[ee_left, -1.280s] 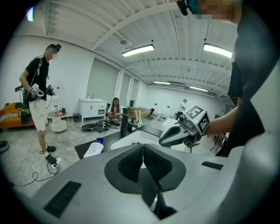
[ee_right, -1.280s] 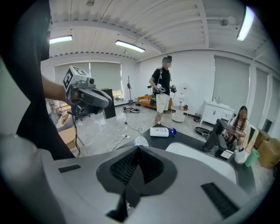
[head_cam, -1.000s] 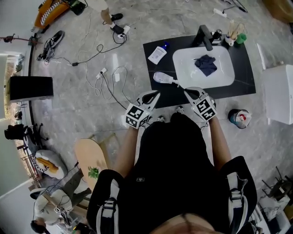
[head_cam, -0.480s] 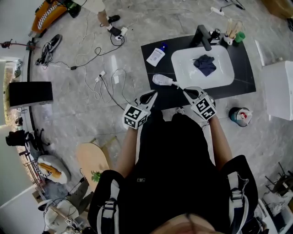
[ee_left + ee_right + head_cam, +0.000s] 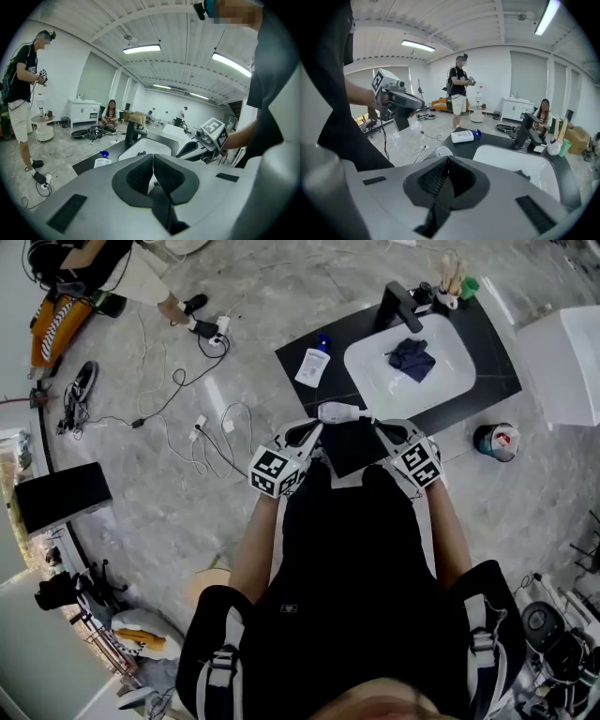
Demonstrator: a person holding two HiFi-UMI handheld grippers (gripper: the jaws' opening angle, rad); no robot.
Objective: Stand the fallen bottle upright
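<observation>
Left hand-held gripper (image 5: 315, 431) and right hand-held gripper (image 5: 382, 428), jaws together and empty, flank the fallen bottle (image 5: 337, 412) lying at the desk's (image 5: 492, 367) near edge beside the sink (image 5: 358, 373); a blue-capped bottle (image 5: 312, 365) lies farther back.

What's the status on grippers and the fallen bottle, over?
Left gripper, right gripper both shut, empty. White bottle lying on counter edge, just beyond both tips. Nothing blocking.
</observation>
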